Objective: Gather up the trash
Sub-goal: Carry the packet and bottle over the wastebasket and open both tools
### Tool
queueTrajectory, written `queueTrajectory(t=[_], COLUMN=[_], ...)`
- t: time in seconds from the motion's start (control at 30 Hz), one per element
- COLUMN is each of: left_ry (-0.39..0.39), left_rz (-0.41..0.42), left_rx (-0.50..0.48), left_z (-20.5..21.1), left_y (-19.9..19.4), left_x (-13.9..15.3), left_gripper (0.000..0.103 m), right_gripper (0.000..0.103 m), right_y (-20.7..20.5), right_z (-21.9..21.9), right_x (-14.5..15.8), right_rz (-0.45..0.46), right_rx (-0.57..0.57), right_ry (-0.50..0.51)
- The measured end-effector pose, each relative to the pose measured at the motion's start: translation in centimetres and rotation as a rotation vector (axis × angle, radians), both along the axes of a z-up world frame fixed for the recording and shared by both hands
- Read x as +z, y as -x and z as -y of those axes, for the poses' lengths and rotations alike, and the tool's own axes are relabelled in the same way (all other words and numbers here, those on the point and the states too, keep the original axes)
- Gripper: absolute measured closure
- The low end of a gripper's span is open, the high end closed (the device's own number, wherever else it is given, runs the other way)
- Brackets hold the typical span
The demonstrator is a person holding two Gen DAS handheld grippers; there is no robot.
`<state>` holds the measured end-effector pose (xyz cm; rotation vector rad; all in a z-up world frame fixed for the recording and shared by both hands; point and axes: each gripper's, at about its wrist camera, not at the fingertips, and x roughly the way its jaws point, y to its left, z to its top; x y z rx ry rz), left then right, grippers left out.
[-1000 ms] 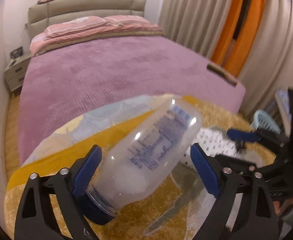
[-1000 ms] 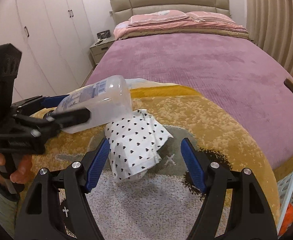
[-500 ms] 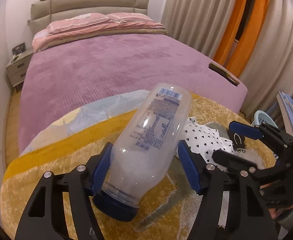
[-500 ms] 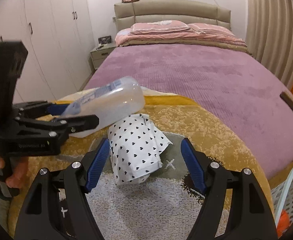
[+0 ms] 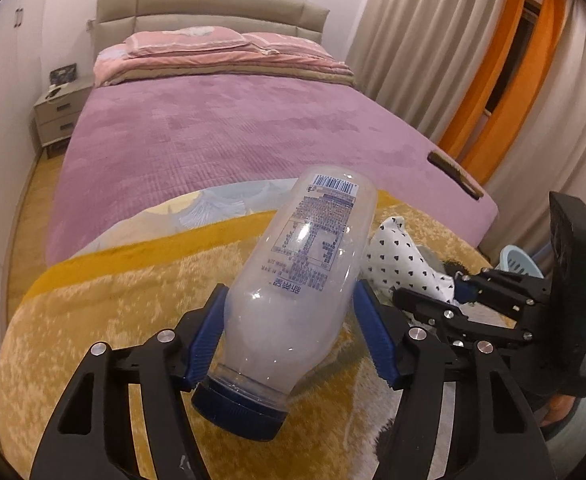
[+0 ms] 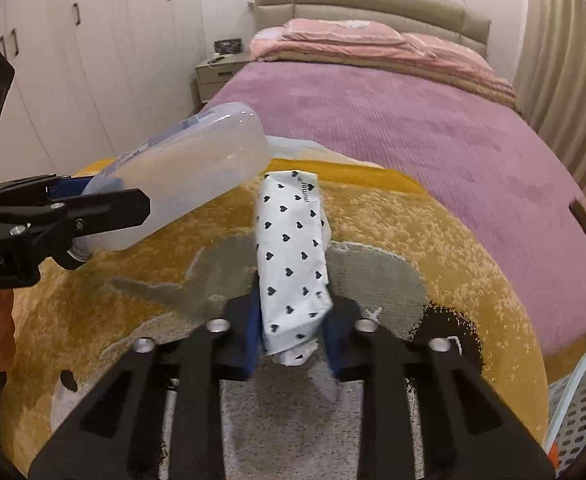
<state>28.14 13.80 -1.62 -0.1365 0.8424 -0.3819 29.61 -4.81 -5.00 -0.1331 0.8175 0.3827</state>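
Now both claws have their pickups made, so the step in hand looks like the carry. The left claw (image 5: 289, 332) is clamped on the bottle (image 5: 305, 280), a clear plastic one with a dark blue cap; the blue pads press its lower body from either side, the cap end sits back toward the claw's base and the bottom of the bottle points forward and up, clear of the yellow rug (image 5: 93, 320) beneath it. The right claw (image 6: 293, 332) is closed tight on the wrapper (image 6: 293, 256), a crumpled white piece printed with small black hearts, which stands up out of the jaws and leans away from the camera. Seen from the right wrist, the bottle hangs to the left of and just above the wrapper, near it, and I cannot tell whether they touch.

Behind both claws lies the bed (image 6: 413, 128) with its purple cover. To the right of the right claw, low at the frame's edge, shows the rim of a pale blue basket (image 6: 581, 392) with holes in its wall.

If that basket is the bin, the next move likely calls for swinging both loads rightward over its rim, keeping grips firm, and opening each claw only once its load is above the opening.
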Motion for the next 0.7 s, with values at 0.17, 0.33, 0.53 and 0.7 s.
queueTrajectory(t=[0.17, 0.33, 0.53, 0.7], left_ry=[0.020, -0.003, 0.019, 0.052], left_rz=[0.023, 0.079, 0.144, 0.198], left_rx=[0.016, 0.007, -0.027, -0.098], left_z=[0.1, 1.2, 3.2, 6.4], left_y=[1.9, 4.8, 8.2, 10.5], left_x=[1.1, 3.3, 6.0, 8.3], left_gripper=[0.041, 0.041, 0.041, 0.041], right_gripper=[0.086, 0.086, 0.086, 0.086], right_y=[1.7, 3.9, 7.8, 11.9], right_z=[0.8, 2.6, 6.8, 11.7], right_x=[0.9, 1.3, 3.0, 6.1], right_rz=[0.072, 0.083, 0.102, 0.161], right_rx=[0.001, -0.040, -0.118, -0.200], right_ry=[-0.041, -0.064, -0.094, -0.134])
